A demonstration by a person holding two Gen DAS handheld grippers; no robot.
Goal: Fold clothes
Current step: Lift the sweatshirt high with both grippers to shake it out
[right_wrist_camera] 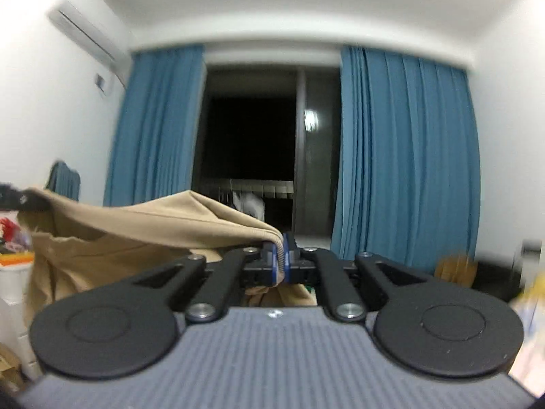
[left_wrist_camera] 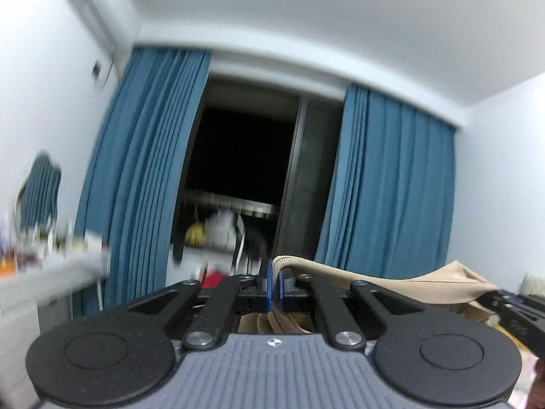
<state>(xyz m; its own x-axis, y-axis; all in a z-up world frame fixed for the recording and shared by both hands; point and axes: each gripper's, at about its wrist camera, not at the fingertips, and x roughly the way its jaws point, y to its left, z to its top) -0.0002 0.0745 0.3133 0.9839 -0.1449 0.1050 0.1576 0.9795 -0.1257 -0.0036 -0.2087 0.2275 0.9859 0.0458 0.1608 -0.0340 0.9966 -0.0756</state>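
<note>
A tan garment (left_wrist_camera: 425,281) hangs stretched in the air between both grippers. My left gripper (left_wrist_camera: 275,281) is shut on its ribbed edge, which loops up and over the blue pads. The cloth runs right to my right gripper (left_wrist_camera: 511,310), seen at the frame's right edge. In the right wrist view my right gripper (right_wrist_camera: 281,259) is shut on the other end of the garment (right_wrist_camera: 153,225), which stretches left to the left gripper (right_wrist_camera: 10,197) and sags below. Both grippers point up toward the window.
Blue curtains (right_wrist_camera: 402,156) frame a dark window (right_wrist_camera: 248,136) ahead. An air conditioner (right_wrist_camera: 85,30) sits high on the left wall. A white shelf with small items (left_wrist_camera: 51,255) stands at the left. Cluttered things lie at the right (right_wrist_camera: 456,266).
</note>
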